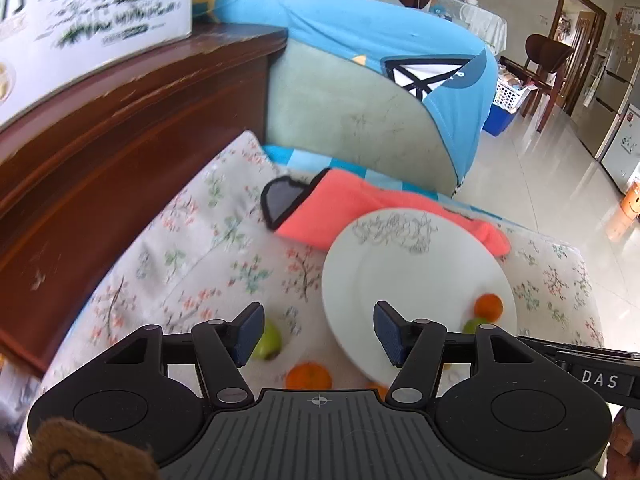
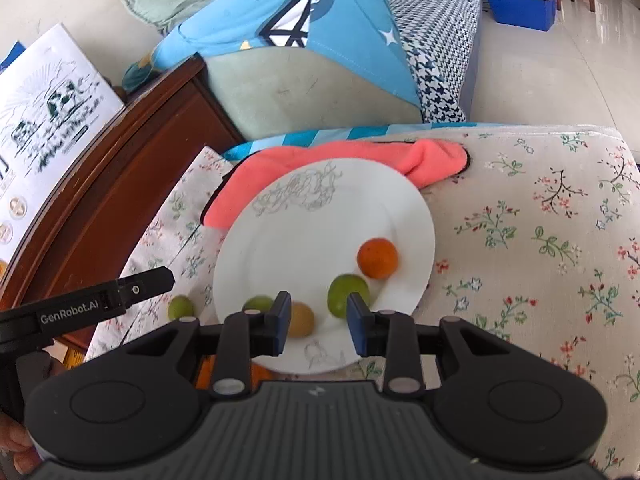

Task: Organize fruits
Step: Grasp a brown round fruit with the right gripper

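Observation:
A white plate [image 2: 320,216] lies on the floral cushion; it also shows in the left wrist view [image 1: 400,264]. On it are an orange [image 2: 377,258], a green fruit [image 2: 345,294], a yellow-brown fruit [image 2: 301,319] and another green fruit [image 2: 258,304]. My right gripper [image 2: 319,322] is open and empty above the plate's near edge. A green fruit [image 1: 267,341] and an orange [image 1: 308,376] lie on the cushion left of the plate. My left gripper [image 1: 319,330] is open and empty above them. The left gripper's finger [image 2: 136,288] shows in the right wrist view, near a green fruit [image 2: 181,307].
A coral cloth [image 2: 304,160] lies partly under the plate's far edge. A dark wooden cabinet [image 1: 120,152] with a white box [image 1: 92,8] borders the cushion [image 2: 540,240] on the left. A sofa with a blue cover [image 1: 380,60] stands behind.

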`<state>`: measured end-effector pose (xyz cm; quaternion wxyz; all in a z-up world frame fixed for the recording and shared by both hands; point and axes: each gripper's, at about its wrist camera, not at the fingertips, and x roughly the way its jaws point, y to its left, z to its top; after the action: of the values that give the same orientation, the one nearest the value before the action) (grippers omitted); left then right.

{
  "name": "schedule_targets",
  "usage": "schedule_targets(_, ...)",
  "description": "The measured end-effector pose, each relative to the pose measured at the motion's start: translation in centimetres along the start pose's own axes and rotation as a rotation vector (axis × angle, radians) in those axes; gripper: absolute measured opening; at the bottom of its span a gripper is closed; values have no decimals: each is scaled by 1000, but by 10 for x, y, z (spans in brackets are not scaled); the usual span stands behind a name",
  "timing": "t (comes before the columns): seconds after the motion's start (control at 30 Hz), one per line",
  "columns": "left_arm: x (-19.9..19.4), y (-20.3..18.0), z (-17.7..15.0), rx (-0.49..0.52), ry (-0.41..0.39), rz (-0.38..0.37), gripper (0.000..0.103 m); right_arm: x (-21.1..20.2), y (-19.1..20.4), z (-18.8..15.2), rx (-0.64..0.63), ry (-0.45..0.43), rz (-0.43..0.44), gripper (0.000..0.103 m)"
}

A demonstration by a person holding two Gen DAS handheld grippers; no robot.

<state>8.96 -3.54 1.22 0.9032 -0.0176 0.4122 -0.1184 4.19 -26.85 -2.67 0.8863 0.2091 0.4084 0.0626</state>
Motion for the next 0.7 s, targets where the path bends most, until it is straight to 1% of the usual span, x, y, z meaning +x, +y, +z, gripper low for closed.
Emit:
schedule_targets(0.13,-12,7,-13,-15,10,-16,60,-8,6,-14,-11,15,12,32)
schedule_targets(0.33,-21,12,-36,-20,36,-8,61,-22,15,-44,-38,42,32,32)
schedule_targets(0.4,-24,15,-44,-29,43,-5,61,-26,20,-55,-62,60,33,32)
schedule_targets(0.5,-27,18,-54,-32,53,-6,65,-30,27,-72,-102,79,29,32)
schedule_targets(0.7,-33,19,-71,-21,61,-21,65,-34,42,-98,-183,108,50,32)
